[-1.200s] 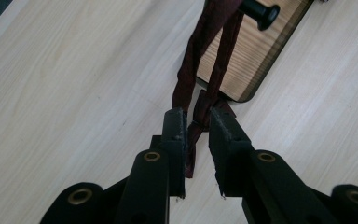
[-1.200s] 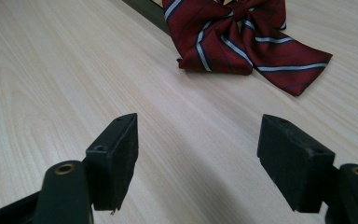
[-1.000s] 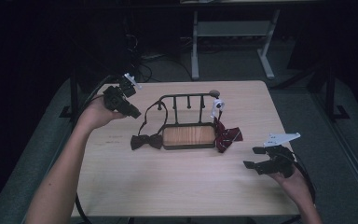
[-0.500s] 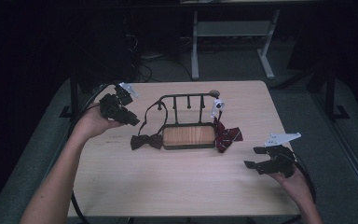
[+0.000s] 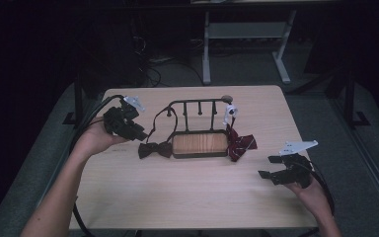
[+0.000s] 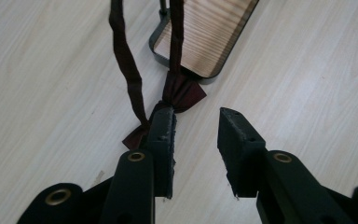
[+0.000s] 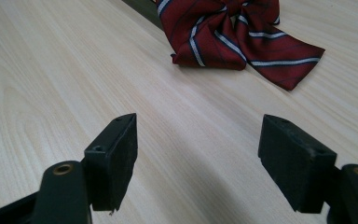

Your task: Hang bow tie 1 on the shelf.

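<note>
Bare table [image 5: 187, 192] lies open in front of the rack [image 5: 197, 129]; bow ties flank its base.

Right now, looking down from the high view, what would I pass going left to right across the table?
Left gripper → dark bow tie → black metal rack with a wooden base → red striped bow tie → right gripper.

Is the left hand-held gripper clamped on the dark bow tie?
No: in the left gripper view the left hand-held gripper stands open, bare table between its jaws, and the dark bow tie lies just beyond them.
</note>
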Available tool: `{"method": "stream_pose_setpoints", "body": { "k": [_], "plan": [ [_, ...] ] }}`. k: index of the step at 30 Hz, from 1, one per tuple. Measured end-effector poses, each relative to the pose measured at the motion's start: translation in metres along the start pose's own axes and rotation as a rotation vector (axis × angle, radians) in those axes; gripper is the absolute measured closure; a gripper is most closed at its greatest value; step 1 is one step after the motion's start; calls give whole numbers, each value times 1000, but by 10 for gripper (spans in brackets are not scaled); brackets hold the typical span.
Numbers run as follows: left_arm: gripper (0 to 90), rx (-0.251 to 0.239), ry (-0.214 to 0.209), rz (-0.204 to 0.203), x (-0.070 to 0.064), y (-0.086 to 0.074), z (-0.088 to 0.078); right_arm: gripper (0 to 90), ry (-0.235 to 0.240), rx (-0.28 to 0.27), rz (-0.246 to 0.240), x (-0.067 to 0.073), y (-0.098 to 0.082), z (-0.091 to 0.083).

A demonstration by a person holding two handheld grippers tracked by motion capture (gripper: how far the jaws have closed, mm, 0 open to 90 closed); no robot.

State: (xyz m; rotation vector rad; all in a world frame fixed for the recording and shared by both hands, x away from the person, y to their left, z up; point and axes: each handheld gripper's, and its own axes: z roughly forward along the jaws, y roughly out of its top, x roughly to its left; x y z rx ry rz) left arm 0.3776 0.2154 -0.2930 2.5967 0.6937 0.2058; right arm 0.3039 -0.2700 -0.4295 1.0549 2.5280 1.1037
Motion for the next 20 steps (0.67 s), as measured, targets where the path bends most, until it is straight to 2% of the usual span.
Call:
{"method": "stream_pose_setpoints", "body": {
  "k": [13,20],
  "plan": [
    [606,-27,-11,14,-17,-18,6,282,-4,2,10,-1,-1,-1],
    [560,-27,-13,23,-26,-32,13,282,-5,-1,4,-2,-1,0]
  ]
}}
